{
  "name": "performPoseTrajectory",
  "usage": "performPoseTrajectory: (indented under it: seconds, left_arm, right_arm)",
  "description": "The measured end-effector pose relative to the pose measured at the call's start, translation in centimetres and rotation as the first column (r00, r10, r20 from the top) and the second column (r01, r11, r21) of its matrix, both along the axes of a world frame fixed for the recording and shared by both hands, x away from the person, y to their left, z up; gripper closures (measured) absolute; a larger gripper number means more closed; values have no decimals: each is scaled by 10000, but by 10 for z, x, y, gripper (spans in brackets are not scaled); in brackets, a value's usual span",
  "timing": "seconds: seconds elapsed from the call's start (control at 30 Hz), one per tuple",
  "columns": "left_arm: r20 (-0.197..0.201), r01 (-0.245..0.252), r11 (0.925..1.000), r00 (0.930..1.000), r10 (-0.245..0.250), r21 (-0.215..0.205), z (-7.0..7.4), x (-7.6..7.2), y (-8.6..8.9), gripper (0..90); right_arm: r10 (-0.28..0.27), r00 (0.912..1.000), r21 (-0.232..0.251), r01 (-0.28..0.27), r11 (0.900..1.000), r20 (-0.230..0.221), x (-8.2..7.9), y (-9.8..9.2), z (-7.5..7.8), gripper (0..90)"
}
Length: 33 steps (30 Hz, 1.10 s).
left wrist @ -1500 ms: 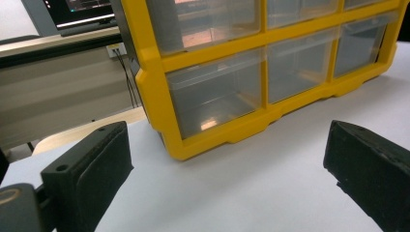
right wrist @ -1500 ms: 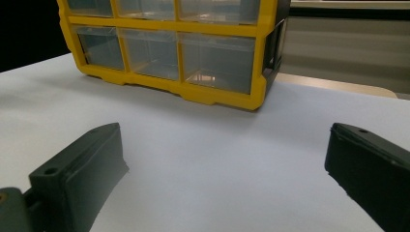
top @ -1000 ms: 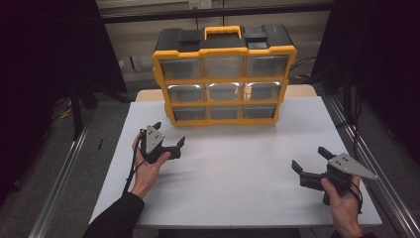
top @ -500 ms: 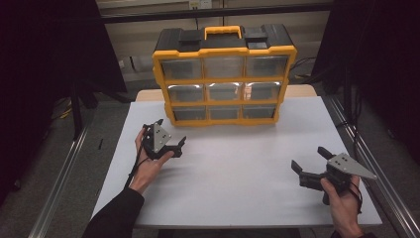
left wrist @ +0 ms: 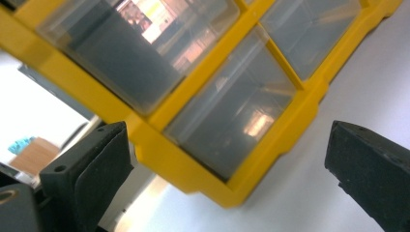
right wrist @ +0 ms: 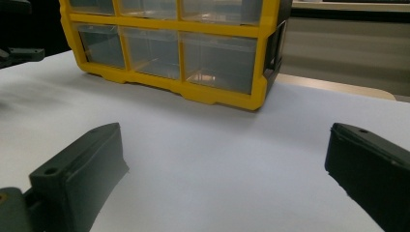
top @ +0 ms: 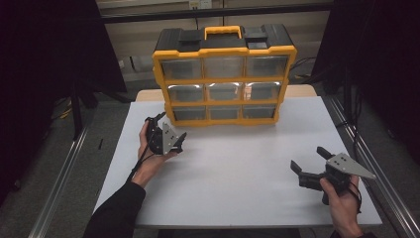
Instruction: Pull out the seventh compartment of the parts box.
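The yellow organizer stood on the white table. The left gripper hovered just before its bottom-left drawer, jaws spread and empty. The right gripper sat well apart from it, likewise agape.

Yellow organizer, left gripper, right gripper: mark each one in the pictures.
yellow organizer (top: 225,52): high view, on its top yellow rail.
left gripper (top: 174,140): high view, midway between its fingertips.
right gripper (top: 309,159): high view, midway between its fingertips.

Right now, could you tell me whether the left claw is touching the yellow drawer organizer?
Apart. In the left gripper view, the open left claw frames the bottom-left drawer of the yellow drawer organizer, with bare table showing between them.
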<state>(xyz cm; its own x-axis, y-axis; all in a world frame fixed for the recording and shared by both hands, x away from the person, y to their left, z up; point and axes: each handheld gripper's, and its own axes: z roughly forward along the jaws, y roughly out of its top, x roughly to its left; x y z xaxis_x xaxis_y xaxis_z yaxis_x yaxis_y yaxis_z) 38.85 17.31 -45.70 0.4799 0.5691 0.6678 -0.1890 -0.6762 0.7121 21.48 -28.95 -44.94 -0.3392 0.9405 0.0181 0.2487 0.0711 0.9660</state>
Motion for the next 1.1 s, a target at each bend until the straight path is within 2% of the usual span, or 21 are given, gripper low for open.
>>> performPoseTrajectory:
  seconds: [0.07,0.13,0.23,0.33,0.47,0.5,0.53,0.57,0.6,0.63,0.7,0.8,0.83,0.87,0.9,0.93,0.97,1.0,1.03,1.07,1.1]
  left_arm:
    - [439,28,9997,9990,-39,253,0,2,-3,29]
    - [519,135,9997,9985,-146,208,-1,3,-3,42]
    - [870,171,9952,9959,-256,968,-2,6,-5,54]
    - [1069,121,9949,9940,-229,999,-1,10,-7,59]
    - [1559,62,9872,9873,-314,1594,-3,15,-9,82]
    - [1447,186,9842,9885,-446,1763,-4,16,-10,82]
    - [1422,44,9811,9893,-324,1934,-5,17,-10,86]
    - [1480,-11,9799,9886,-290,1997,-5,18,-11,89]
    - [1566,80,9851,9870,-354,1721,-7,18,-13,89]
    - [1559,175,9788,9865,-501,2038,-8,19,-14,89]
    - [1907,68,9641,9798,-594,2654,-10,20,-16,104]
    - [2319,-15,9510,9699,-739,3093,-11,23,-19,127]
    - [2577,-99,9438,9629,-802,3305,-10,24,-20,130]
    - [2635,-86,9450,9611,-825,3270,-12,25,-21,138]
    - [2530,-139,9418,9645,-760,3360,-13,25,-21,139]
    - [2567,-198,9374,9636,-749,3478,-15,25,-21,148]
    - [2784,-314,9272,9572,-796,3733,-15,24,-22,172]
    - [2659,-427,9283,9620,-615,3693,-17,23,-22,176]
    - [2674,-401,9269,9613,-660,3731,-20,23,-23,176]
    - [2779,-486,9175,9581,-688,3947,-20,23,-23,178]
    - [2900,-570,9123,9545,-692,4055,-22,24,-23,189]
  right_arm:
    - [-10,10000,-2,10,10000,18,0,0,0,1]
    - [-13,10000,48,13,10000,-38,0,-1,0,1]
    - [11,10000,27,-11,10000,-13,0,0,0,1]
    - [22,10000,2,-22,10000,25,1,0,0,1]
    - [15,10000,38,-15,10000,-14,0,0,0,1]
    - [15,10000,38,-15,10000,-14,0,0,0,1]
    - [36,10000,34,-36,10000,-32,0,0,0,1]
    - [18,10000,35,-18,10000,-22,0,0,0,1]
    - [19,10000,36,-19,10000,-10,0,0,0,1]
    - [40,10000,-4,-40,10000,16,1,0,0,1]
    - [49,10000,12,-49,10000,-14,1,0,0,1]
    - [29,10000,7,-29,10000,4,1,0,0,1]
    - [39,10000,4,-39,10000,16,1,0,0,1]
    - [59,10000,6,-59,10000,-16,1,0,0,1]
    - [52,10000,5,-52,10000,-29,1,0,0,1]
    - [49,10000,13,-49,10000,-31,1,0,0,1]
    - [41,10000,5,-41,10000,-2,1,0,0,1]
    - [56,10000,1,-56,10000,3,0,0,0,1]
    - [50,10000,1,-50,10000,8,0,0,0,1]
    - [33,10000,7,-33,10000,-9,0,0,0,1]
    - [40,10000,16,-40,10000,-39,1,0,0,1]
